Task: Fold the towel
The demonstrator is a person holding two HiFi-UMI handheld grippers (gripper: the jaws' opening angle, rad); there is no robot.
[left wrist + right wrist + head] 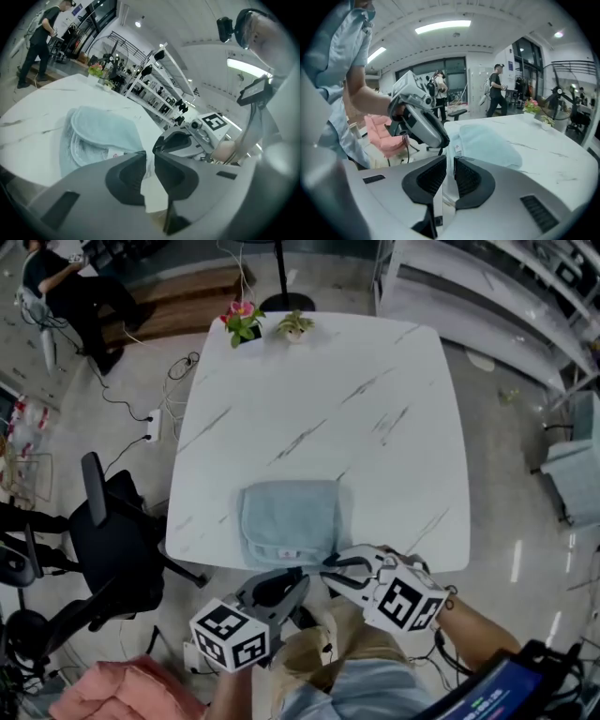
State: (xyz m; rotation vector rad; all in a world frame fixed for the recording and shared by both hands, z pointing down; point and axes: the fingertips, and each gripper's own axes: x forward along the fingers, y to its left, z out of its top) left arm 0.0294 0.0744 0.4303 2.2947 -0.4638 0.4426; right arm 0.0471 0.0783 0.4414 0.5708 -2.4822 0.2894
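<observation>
A light blue towel lies folded into a small rectangle on the white marble table, close to its near edge, with a white label on its near hem. Both grippers hover just off that edge, over the person's lap. My left gripper points at the towel's near hem; its jaws stand a narrow gap apart with nothing between them. My right gripper sits beside it, tips almost meeting the left's, likewise slightly open and empty. The towel lies beyond both sets of tips, untouched.
Two small potted plants stand at the table's far edge. A black office chair is left of the table, and something pink lies below it. A person sits at far left. Shelving runs along the right.
</observation>
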